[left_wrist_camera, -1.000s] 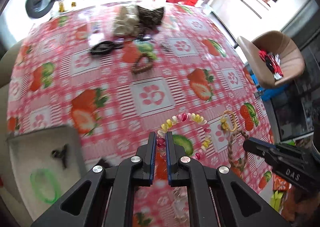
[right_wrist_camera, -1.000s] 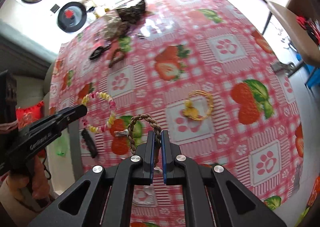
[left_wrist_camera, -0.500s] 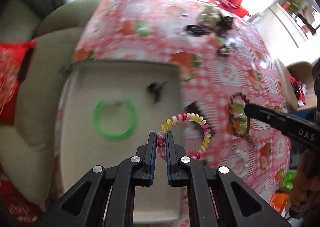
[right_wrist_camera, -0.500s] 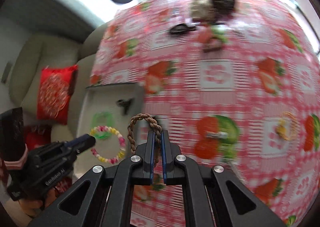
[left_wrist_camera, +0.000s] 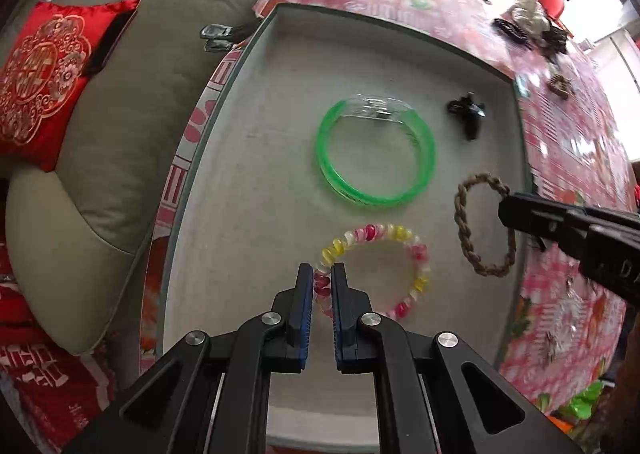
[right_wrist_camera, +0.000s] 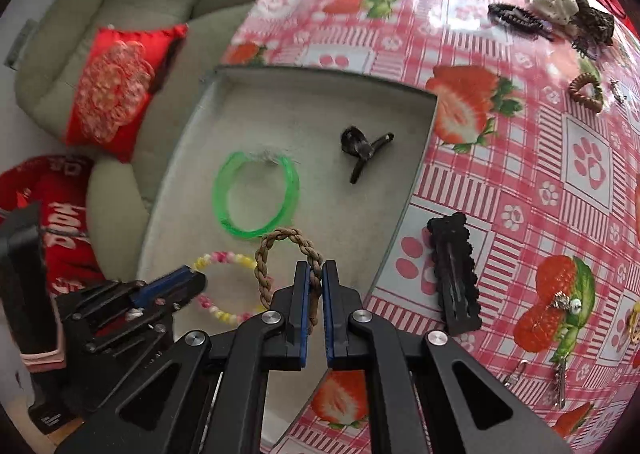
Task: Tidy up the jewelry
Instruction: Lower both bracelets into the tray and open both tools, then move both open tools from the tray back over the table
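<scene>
Left wrist view: the left tool (left_wrist_camera: 322,286) is clamped on the beaded bracelet (left_wrist_camera: 376,274) and points straight down into the grey tray (left_wrist_camera: 256,182). A second ago this view faced the open tabletop (left_wrist_camera: 568,142) with the tray at the left margin; the tray floor now fills the view, so the carry has reached the drop zone. The right tool (left_wrist_camera: 505,210) enters from the right, holding the braided bracelet (left_wrist_camera: 466,230) over the tray's right side. Tray contents: a green bangle (left_wrist_camera: 376,154) and a black hair clip (left_wrist_camera: 468,114), apart from each other.

Right wrist view: the right tool (right_wrist_camera: 316,290) is closed on the braided bracelet (right_wrist_camera: 288,254), which stands up from the jaws over the tray (right_wrist_camera: 188,122) near its right wall. The left tool (right_wrist_camera: 188,282) holds the beaded bracelet (right_wrist_camera: 226,286) just to the left. The green bangle (right_wrist_camera: 256,194) and black hair clip (right_wrist_camera: 362,148) lie on the tray floor. A black barrette (right_wrist_camera: 454,274), a brown hair tie (right_wrist_camera: 586,90) and small metal pieces remain on the tabletop (right_wrist_camera: 520,158).

Judgement: both bracelets are positioned for release; neither is set down yet.
</scene>
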Available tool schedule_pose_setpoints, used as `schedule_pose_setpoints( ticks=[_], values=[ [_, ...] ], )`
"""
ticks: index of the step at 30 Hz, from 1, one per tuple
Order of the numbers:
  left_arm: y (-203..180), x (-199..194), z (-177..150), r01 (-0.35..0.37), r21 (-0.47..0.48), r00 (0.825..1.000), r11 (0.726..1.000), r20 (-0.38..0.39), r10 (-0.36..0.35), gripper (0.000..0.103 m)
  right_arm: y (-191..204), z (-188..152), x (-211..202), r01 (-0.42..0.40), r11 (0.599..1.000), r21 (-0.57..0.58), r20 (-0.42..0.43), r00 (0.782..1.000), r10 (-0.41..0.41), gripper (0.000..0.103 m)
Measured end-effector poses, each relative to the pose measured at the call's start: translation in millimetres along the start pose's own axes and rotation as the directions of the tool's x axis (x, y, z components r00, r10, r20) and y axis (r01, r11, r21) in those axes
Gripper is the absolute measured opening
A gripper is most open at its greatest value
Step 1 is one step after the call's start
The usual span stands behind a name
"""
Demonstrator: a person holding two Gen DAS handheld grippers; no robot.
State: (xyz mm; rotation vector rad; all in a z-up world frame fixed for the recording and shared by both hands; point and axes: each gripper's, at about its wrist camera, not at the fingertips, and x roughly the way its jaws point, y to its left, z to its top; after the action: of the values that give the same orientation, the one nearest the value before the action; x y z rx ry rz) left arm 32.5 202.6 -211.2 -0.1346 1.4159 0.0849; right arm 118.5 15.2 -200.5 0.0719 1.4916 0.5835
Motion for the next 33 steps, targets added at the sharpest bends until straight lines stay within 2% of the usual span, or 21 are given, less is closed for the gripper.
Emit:
schedule_pose_setpoints(
  ticks=[7,13,19,24,26,28,30,33],
  values=[
    [-1,15,25,-0.028,0.007,0.999,1.000,0.042,0.028,0.015,-6,21,23,0.079,0.997,0.000,-0.023,0.997,-0.079,0.007],
    [-6,20,43,-0.062,0.027,0.995,0.998,0.079,0.059,0.015,-18,42,29,0.105,0.994,0.026,-0.007,0.994,-0.105,0.007],
    [-11,17,44,-0.100,0.050,0.992,0.994,0.082,0.096,0.015,-19,46,31,0.106,0.994,0.014,0.002,0.994,-0.106,0.007],
    [-14,7,40,-0.109,0.054,0.991,0.993,0.089,0.104,0.015,-20,43,28,0.064,0.997,0.041,-0.003,0.998,-0.064,0.008],
    [-15,3,38,-0.112,0.062,0.990,0.992,0.087,0.107,0.015,-20,41,22,0.040,0.998,0.048,0.013,0.999,-0.040,0.014],
    [-17,1,36,-0.109,0.072,0.991,0.991,0.084,0.103,0.015,-22,39,15,0.017,0.998,0.058,0.026,0.999,-0.019,0.030],
    [-19,-2,35,-0.111,0.079,0.991,0.991,0.085,0.104,0.015,-22,37,8,0.001,0.998,0.065,0.045,0.999,-0.004,0.036],
    [-20,-8,35,-0.108,0.076,0.990,0.991,0.094,0.101,0.015,-24,35,-8,-0.016,0.997,0.069,0.082,0.997,0.011,0.038]
  ],
)
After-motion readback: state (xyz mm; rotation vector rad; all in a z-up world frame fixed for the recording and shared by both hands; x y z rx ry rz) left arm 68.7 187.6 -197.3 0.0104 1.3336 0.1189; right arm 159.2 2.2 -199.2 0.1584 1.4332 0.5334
